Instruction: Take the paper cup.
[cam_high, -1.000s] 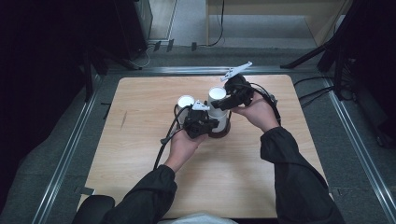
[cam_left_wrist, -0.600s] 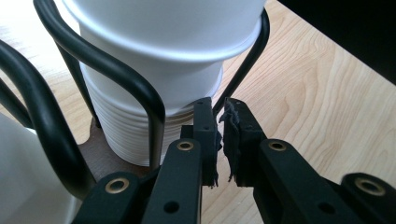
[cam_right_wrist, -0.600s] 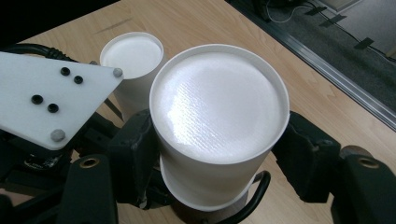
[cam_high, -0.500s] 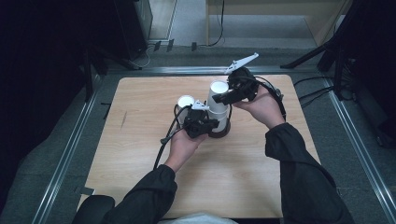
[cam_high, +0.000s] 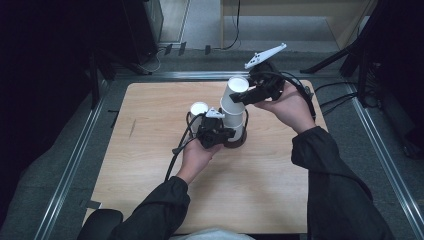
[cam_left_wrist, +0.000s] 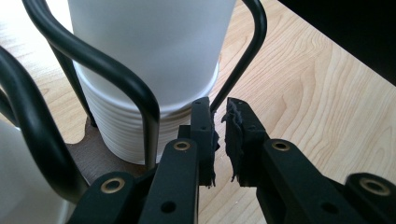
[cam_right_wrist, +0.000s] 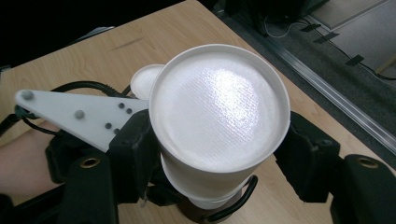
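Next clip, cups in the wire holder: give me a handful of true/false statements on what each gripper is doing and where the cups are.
1. The right gripper is shut on the top cup. True.
2. That cup is upright, mouth up. False: it is upside down, base up.
3. The left gripper holds a cup. False: its jaws are nearly closed by a black wire of the holder, no cup between them.
4. A white stack of cups sits inside the holder. True.
5. The table is glass. False: light wood.

No legible text, labels or signs
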